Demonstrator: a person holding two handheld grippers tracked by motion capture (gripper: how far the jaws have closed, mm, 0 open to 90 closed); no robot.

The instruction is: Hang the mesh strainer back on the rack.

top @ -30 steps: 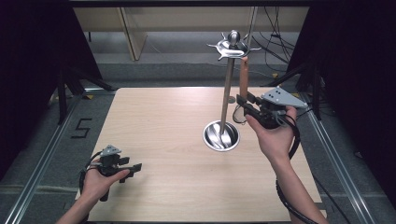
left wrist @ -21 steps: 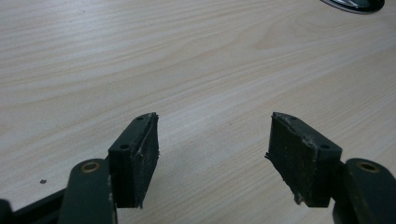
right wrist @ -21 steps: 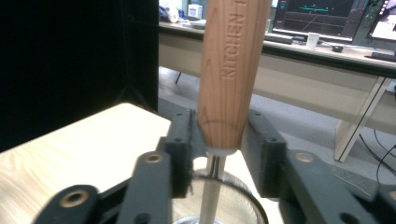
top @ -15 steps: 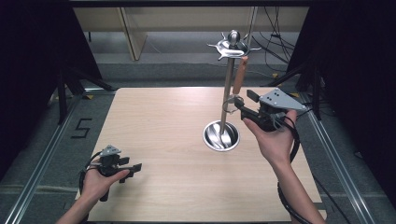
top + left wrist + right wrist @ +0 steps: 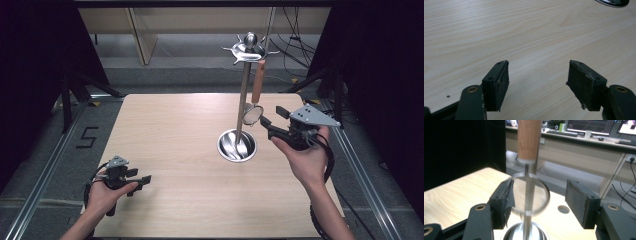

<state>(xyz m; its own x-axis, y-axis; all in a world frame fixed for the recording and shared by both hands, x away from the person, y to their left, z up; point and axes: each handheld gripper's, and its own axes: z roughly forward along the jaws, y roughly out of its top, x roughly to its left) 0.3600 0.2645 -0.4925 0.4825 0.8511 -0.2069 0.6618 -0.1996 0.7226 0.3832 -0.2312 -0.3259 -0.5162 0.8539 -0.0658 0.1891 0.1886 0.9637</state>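
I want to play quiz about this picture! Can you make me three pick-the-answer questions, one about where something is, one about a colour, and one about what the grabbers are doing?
1. Where does the little strainer hang?
A. From the metal stand
B. Flat on the table
C. In the left gripper

2. What colour is the strainer's handle?
A. Blue
B. Wood brown
C. White

3. How are the right gripper's jaws?
A. Shut on the strainer
B. Open
C. Shut on nothing

Answers: 1 A, its handle dangles from a hook at the stand's top. 2 B, the right gripper view shows wood grain. 3 B, the jaws have just been opening and stand clear of the strainer's ring.
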